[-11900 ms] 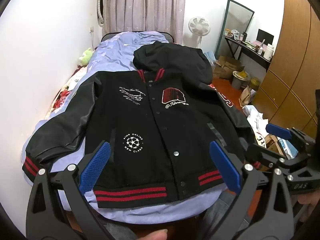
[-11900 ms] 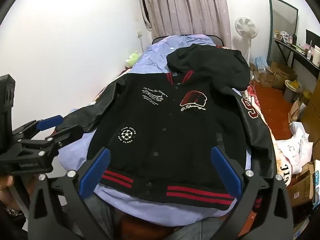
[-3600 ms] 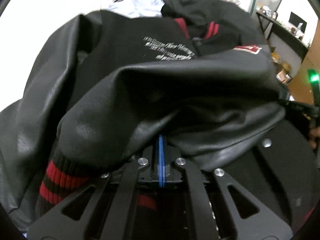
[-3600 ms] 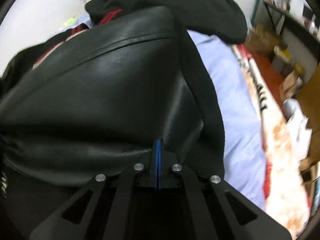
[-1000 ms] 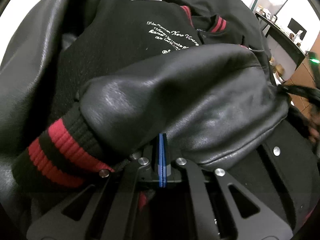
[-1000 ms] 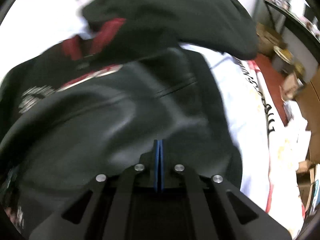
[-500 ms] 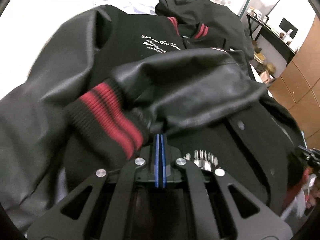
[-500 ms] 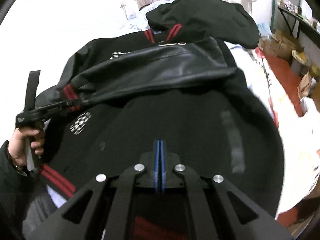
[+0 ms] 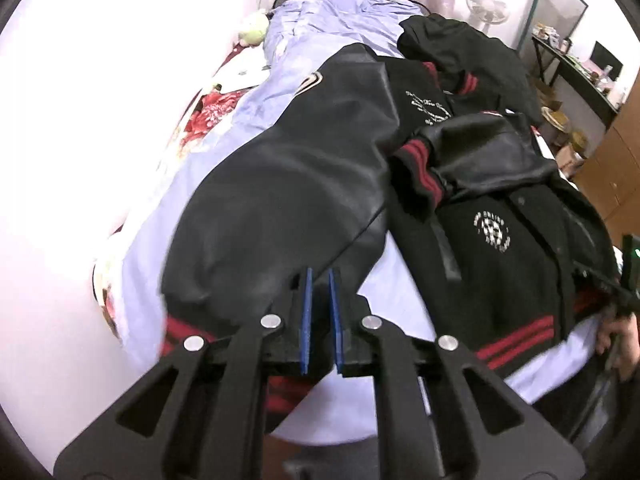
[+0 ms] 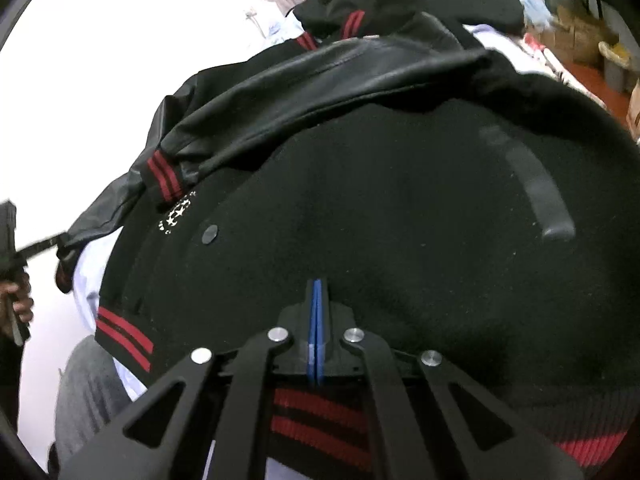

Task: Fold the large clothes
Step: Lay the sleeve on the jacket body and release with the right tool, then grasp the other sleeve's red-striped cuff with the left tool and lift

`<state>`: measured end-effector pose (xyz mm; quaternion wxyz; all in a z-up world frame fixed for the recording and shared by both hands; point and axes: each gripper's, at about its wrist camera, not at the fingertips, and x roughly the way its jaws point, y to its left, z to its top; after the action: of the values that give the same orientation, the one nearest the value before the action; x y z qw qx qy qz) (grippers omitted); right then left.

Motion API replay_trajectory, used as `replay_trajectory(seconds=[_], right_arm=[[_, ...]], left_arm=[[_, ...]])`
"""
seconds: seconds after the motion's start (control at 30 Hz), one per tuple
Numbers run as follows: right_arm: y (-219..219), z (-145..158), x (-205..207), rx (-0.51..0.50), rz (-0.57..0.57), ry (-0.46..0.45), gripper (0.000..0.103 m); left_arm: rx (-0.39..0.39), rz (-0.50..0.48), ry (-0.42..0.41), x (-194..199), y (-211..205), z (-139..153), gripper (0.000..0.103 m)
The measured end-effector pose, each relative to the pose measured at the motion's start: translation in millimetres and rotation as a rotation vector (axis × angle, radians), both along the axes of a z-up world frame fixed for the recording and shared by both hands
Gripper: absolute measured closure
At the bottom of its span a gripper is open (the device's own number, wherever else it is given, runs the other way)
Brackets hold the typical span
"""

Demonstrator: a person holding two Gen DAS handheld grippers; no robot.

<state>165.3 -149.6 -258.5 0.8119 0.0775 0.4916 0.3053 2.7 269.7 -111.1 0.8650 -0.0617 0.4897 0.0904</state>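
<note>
A black varsity jacket (image 9: 520, 224) with leather sleeves and red-striped ribbing lies face up on the bed. One sleeve (image 9: 488, 152) lies folded across its chest, cuff (image 10: 162, 178) toward the left. The other sleeve (image 9: 288, 200) stretches toward me. My left gripper (image 9: 319, 280) is closed on that sleeve just above its cuff, pads slightly apart around the leather. My right gripper (image 10: 317, 292) is shut on the jacket's lower front (image 10: 400, 240), just above the striped hem (image 10: 320, 412). The left gripper also shows at the left edge of the right wrist view (image 10: 60, 244).
The jacket lies on a lilac sheet (image 9: 328, 20) on a bed along a white wall. A black hoodie (image 9: 460, 48) lies by the collar. A fan (image 9: 486, 4), a mirror, a desk, boxes and a wooden wardrobe (image 9: 616, 168) stand to the right.
My left gripper let go of the folded sleeve's cuff and now holds the other sleeve near its cuff. My right gripper has come closer to the hem and grips the jacket front.
</note>
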Motion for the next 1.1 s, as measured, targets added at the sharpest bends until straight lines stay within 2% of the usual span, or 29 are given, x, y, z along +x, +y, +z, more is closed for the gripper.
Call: replay_trajectory(seconds=[0.1, 0.13, 0.17, 0.2, 0.23, 0.37, 0.47, 0.57, 0.7, 0.87, 0.93, 0.97, 1.0, 1.03, 1.1], right_arm=[[3.6, -0.6, -3.9, -0.025, 0.008, -0.024, 0.103], [3.1, -0.4, -4.3, -0.023, 0.007, -0.024, 0.103], [2.3, -0.4, -4.4, -0.019, 0.007, -0.024, 0.103], [1.9, -0.6, -4.7, -0.015, 0.006, -0.024, 0.103], [1.7, -1.0, -4.9, -0.013, 0.006, -0.025, 0.103], [1.9, -0.7, -5.7, -0.009, 0.002, -0.03, 0.103], [1.6, -0.6, -5.9, -0.006, 0.002, -0.033, 0.103], [1.4, -0.2, -6.3, -0.007, 0.003, -0.037, 0.103], [1.8, -0.2, -6.4, -0.007, 0.003, -0.039, 0.103], [1.7, 0.0, -6.3, -0.006, 0.003, -0.04, 0.103], [1.9, 0.4, -6.2, -0.005, 0.003, -0.041, 0.103], [1.9, 0.5, -6.2, -0.004, 0.003, -0.043, 0.103], [1.8, 0.7, -6.1, -0.003, 0.003, -0.044, 0.103], [1.6, 0.8, -6.2, -0.002, 0.004, -0.045, 0.103], [0.9, 1.1, -6.1, 0.0, 0.004, -0.046, 0.103]], left_arm=[[0.005, -0.03, -0.018, -13.3, 6.8, 5.3, 0.088], [0.013, -0.043, -0.034, -17.6, 5.8, 10.2, 0.08], [0.026, -0.046, -0.042, -19.1, 2.6, 14.4, 0.068], [0.065, -0.046, -0.062, -23.0, 0.6, 20.0, 0.037], [0.091, -0.048, -0.086, -25.9, -0.3, 24.6, 0.027], [0.121, -0.03, -0.088, -27.9, 10.7, 26.1, 0.027], [0.131, -0.001, -0.046, -28.1, 30.3, 12.5, 0.027], [0.034, 0.016, -0.043, -29.5, 55.2, -2.2, 0.019], [-0.064, 0.03, -0.023, -20.3, 72.3, -19.7, 0.015], [-0.143, 0.055, 0.049, -5.1, 76.5, -55.1, 0.009], [-0.136, 0.072, 0.051, -1.4, 72.9, -60.6, 0.01], [-0.113, 0.073, 0.047, 0.2, 68.0, -58.9, 0.01], [-0.09, 0.069, 0.039, 1.0, 62.4, -56.1, 0.016], [-0.052, 0.051, 0.027, 1.6, 51.9, -50.6, 0.027], [-0.004, 0.041, 0.021, 4.0, 42.2, -43.3, 0.039]])
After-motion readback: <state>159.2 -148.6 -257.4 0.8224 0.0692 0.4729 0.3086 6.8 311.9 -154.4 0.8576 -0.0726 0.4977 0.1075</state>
